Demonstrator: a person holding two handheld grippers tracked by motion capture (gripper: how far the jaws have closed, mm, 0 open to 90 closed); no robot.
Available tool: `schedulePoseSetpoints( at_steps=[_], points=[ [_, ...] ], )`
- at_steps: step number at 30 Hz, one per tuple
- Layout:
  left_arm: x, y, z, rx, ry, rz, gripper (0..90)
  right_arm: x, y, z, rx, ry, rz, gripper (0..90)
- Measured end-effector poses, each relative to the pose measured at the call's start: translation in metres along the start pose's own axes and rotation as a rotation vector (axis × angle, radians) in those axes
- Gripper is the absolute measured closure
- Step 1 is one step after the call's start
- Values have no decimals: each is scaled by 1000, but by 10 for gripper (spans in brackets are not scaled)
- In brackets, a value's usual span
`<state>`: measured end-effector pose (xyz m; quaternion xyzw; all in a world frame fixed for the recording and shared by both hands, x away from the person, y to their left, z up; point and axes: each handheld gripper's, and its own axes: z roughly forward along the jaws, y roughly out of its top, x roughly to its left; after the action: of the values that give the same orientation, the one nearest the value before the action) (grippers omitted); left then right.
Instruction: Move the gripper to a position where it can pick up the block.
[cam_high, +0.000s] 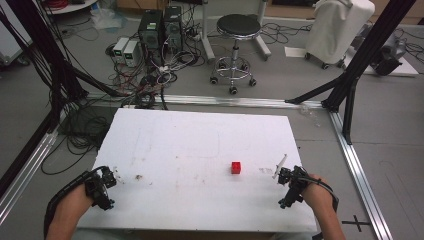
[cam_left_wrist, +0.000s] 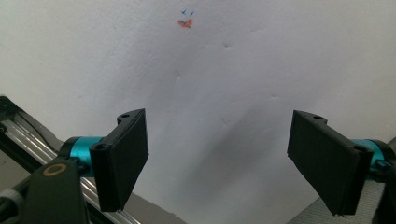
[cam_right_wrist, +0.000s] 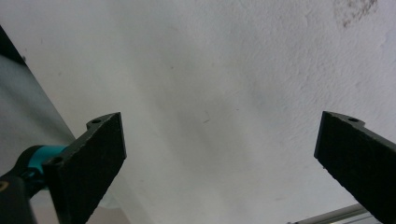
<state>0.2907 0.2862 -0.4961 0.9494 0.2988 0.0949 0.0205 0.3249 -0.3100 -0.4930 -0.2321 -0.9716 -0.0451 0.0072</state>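
High view: a small red cube (cam_high: 236, 167) sits alone right of centre on the white table (cam_high: 200, 140), nearer the right gripper (cam_high: 292, 185) than the left gripper (cam_high: 102, 187), both with jaws apart and empty, so a hasty grab might knock it away.

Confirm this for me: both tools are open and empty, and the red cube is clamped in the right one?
Not clamped. In the high view the red cube sits free on the white table, left of the right tool. Both tools are open and empty; the left tool shows a bare gap.
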Motion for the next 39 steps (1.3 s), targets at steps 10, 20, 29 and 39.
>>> schedulePoseSetpoints(
  at_steps=[10,20,29,39],
  points=[
    [1,-1,2,-1,-2,-6,207,-19,12,-10,-37,1,-101,13],
    [1,1,1,-5,-4,-3,207,-35,35,-28,-36,-53,-231,13],
    [2,0,2,-9,-8,-13,208,-48,60,-62,-52,-99,-299,13],
    [3,0,2,-10,-9,-13,208,-48,93,-81,-52,-121,-410,13]
  ],
)
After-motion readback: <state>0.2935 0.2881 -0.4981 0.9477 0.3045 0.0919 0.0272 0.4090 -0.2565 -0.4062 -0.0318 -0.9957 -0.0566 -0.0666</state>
